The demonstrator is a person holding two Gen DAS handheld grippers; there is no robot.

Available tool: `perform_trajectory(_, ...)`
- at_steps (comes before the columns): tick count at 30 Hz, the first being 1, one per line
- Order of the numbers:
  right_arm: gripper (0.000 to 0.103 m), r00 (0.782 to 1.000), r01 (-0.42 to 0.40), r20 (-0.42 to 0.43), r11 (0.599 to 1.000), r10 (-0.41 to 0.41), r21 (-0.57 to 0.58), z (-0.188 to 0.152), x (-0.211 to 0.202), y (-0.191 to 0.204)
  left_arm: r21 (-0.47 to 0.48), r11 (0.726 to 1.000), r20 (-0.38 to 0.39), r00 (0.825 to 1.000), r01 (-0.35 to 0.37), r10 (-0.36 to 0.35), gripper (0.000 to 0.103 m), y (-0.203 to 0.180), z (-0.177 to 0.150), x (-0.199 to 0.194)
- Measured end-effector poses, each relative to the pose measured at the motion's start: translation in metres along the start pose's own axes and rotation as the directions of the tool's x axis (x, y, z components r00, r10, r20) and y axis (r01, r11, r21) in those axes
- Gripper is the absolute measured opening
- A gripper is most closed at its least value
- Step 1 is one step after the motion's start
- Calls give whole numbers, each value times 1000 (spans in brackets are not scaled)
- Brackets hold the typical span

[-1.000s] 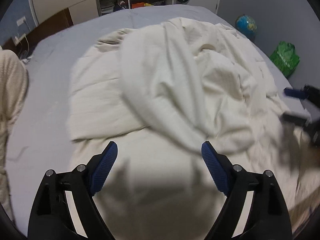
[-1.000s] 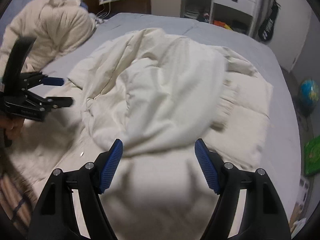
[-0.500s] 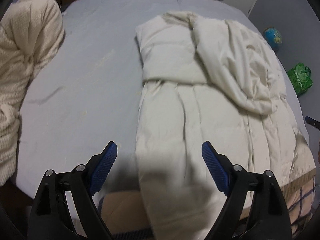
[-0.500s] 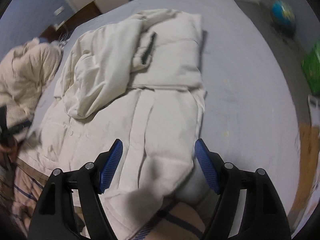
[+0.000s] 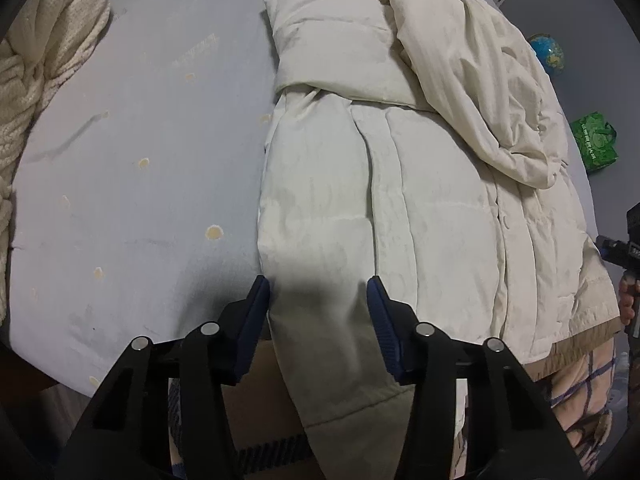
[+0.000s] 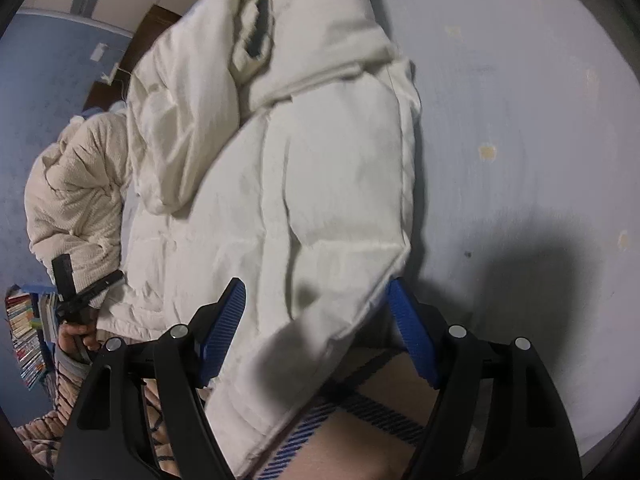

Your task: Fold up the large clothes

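While both tools (image 5: pixel 318 304) (image 6: pixel 316 308) spread, cream coat (image 5: pixel 400 208) lengthwise, collar far, hem near.

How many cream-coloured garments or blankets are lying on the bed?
2. A puffy cream coat is spread over the bed's near side, its hem hanging off the edge. A knitted cream bundle is heaped at the far left of the grey sheet. Others may lie outside the view.

Coat (image 5: pixel 420 208) hem hangs past the bed (image 5: pixel 140 160) edge, its end hidden behind the left gripper (image 5: pixel 318 296). Right-wrist view motion-blurred; coat (image 6: pixel 320 200) seams smeared. Right gripper (image 5: pixel 624 248) cut by frame edge in left view. Fleece (image 5: pixel 36 52) cropped at left. Book (image 6: pixel 28 332) spines too small to read. Globe (image 5: pixel 548 54) partly cut.
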State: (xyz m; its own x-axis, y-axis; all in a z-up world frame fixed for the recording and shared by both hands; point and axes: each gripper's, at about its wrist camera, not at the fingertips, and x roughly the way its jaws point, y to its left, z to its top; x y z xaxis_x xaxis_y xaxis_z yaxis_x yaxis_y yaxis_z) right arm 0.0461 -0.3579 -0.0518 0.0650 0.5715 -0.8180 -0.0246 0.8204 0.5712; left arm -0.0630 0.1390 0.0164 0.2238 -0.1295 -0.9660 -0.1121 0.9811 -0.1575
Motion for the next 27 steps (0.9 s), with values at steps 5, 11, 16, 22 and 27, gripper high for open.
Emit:
perform_trajectory(5, 71, 999, -2, -38, 1000, 2, 1, -6, 4, -9, -5, 1000, -30, 999, 18, -18, 47, 2, -1, 2)
perform_trajectory(11, 68, 997, -66, -45, 998, 65, -18, -10, 9, -6, -64, 997, -79, 996, 36, -41, 49, 14, 1, 11)
perform_trajectory(16, 47, 995, -88, -52, 994, 85, -69, -12, 15, 8, -57, 994, -105, 989, 94, -100, 37, 9, 2, 12)
perform_trajectory(22, 40, 992, -124, -40, 987, 121, -101, -19, 11, 17, -42, 990, -87, 986, 136, -139, 23, 4, -1, 3)
perform_trajectory(27, 40, 989, -147, -52, 979, 141, -142, -25, 9, 28, -55, 985, -104, 981, 161, -166, 23, 5, -6, 4)
